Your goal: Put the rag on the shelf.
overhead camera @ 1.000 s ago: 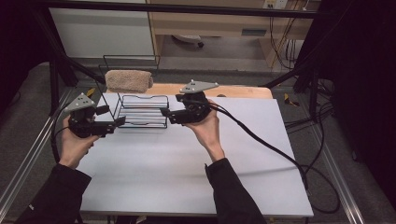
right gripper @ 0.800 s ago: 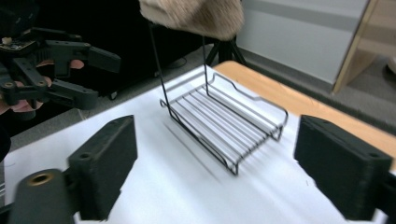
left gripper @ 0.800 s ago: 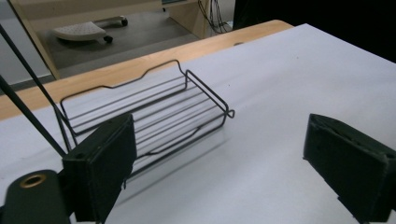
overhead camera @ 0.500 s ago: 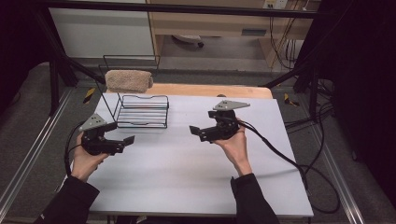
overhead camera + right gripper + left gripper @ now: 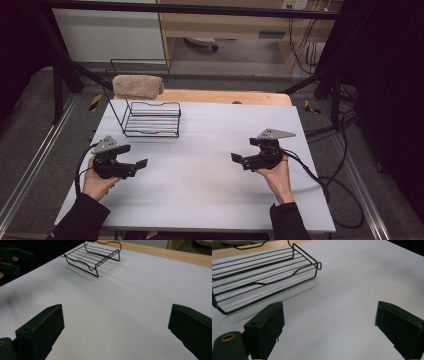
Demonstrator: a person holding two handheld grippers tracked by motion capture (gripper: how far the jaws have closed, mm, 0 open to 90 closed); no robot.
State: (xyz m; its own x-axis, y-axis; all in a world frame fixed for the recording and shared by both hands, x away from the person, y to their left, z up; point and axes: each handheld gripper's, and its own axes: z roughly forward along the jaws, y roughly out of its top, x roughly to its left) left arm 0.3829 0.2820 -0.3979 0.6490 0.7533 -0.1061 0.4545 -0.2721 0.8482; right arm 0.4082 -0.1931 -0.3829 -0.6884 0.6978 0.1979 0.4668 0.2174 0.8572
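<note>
A black wire rack (image 5: 150,120) stands on the white table (image 5: 210,190) at the far left, with a beige towel (image 5: 137,86) draped over its tall back frame. My left gripper (image 5: 134,157) is held low near the table's front left, short of the rack (image 5: 262,277). Its jaws (image 5: 329,325) have just been opening and stand wide apart with only bare table between them. My right gripper (image 5: 242,152) hovers at the right side, pointing left toward the distant rack (image 5: 92,257). Its jaws (image 5: 116,327) have also just been opening and hold nothing.
A wooden board (image 5: 225,96) borders the table's far edge. Black cables (image 5: 325,185) trail off the right gripper over the table's right side. Metal frame rails (image 5: 30,165) run along the left. The other hand's gripper (image 5: 12,260) shows at the upper left of the right gripper view.
Both hands have drawn back from the rack toward the table's front and sunk lower, the left toward the near left, the right far to the right. The rack stays standing alone.
</note>
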